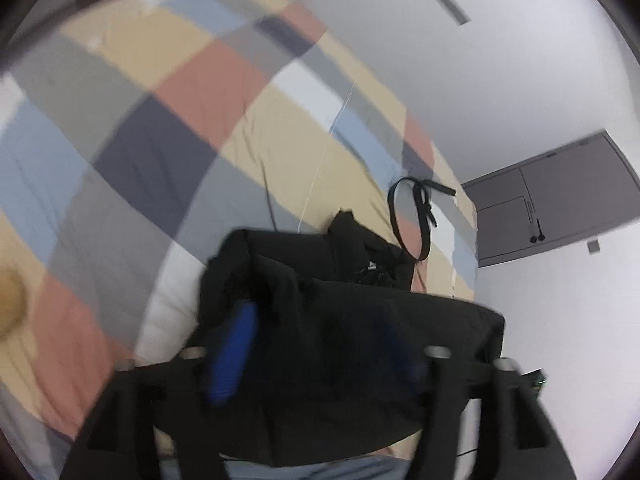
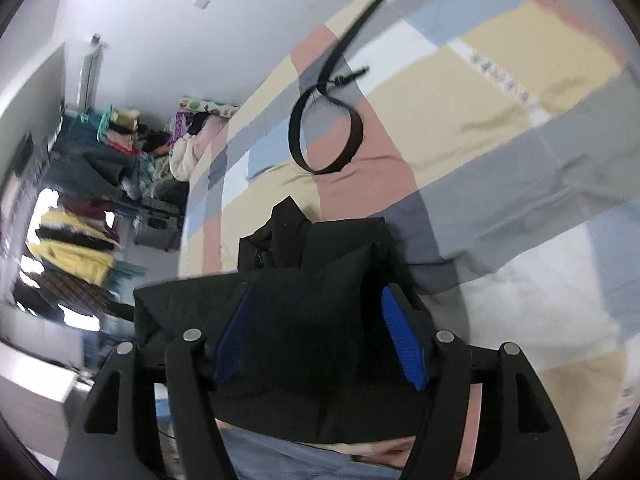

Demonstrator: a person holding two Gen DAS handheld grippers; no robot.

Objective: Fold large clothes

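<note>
Left wrist view shows the left gripper (image 1: 320, 344) tipped down over a black garment (image 1: 344, 320) bunched on a bed with a patchwork cover (image 1: 168, 120) of tan, grey, pink and blue squares. Its jaws stand spread; one blue pad (image 1: 234, 354) shows clearly at the left, the other is dim behind dark cloth. The garment lies between and ahead of the jaws, draped across them, and the blur hides whether either pad touches it. Ahead of the jaws and to their right, a black belt (image 1: 416, 216) lies looped on the cover, apart from the garment. Grey cabinet doors (image 1: 560, 200) stand against the white wall farther right.

From the right wrist, the right gripper (image 2: 320, 340) also has its jaws spread, a blue pad (image 2: 402, 340) on each side, with the folded bulk of the garment (image 2: 312, 320) sitting between them and mounding ahead. The belt (image 2: 320, 120) lies well ahead of these jaws. Off to their left, piles of clothes (image 2: 88, 200) crowd the room's edge.
</note>
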